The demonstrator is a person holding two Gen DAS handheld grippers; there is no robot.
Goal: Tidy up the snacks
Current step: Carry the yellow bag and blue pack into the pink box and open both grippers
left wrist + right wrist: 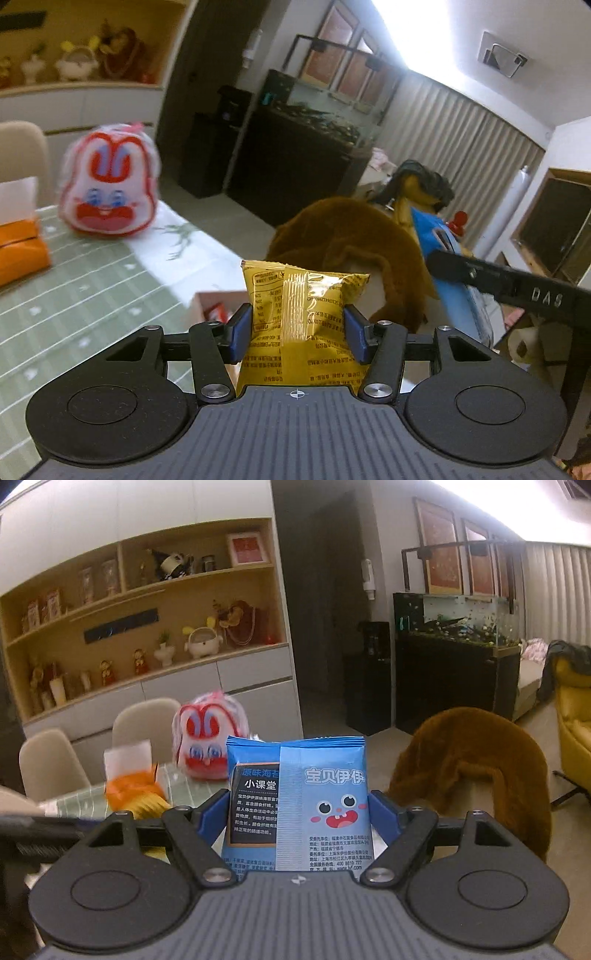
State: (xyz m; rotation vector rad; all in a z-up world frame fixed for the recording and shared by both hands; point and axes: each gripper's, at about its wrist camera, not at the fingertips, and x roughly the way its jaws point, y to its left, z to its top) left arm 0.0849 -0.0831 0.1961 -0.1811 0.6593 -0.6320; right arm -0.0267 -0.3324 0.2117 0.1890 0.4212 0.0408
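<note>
In the left wrist view my left gripper (298,326) is shut on a yellow snack packet (301,295), its blue pads (240,332) pressing both sides; the packet stands upright above the table edge. The right gripper's black finger and a blue packet (436,236) show at the right of that view. In the right wrist view my right gripper (298,819) is shut on a blue snack packet (317,797) with a cartoon face, held upright between blue pads (382,812). A white and red rabbit-shaped bag (109,184) (208,738) stands on the table.
The table has a green striped cloth (85,295). An orange tissue box (18,251) (129,779) sits on it. A brown furry chair back (351,236) (472,760) stands past the table edge. Beige chairs (48,764), a shelf wall and a fish tank (461,620) lie beyond.
</note>
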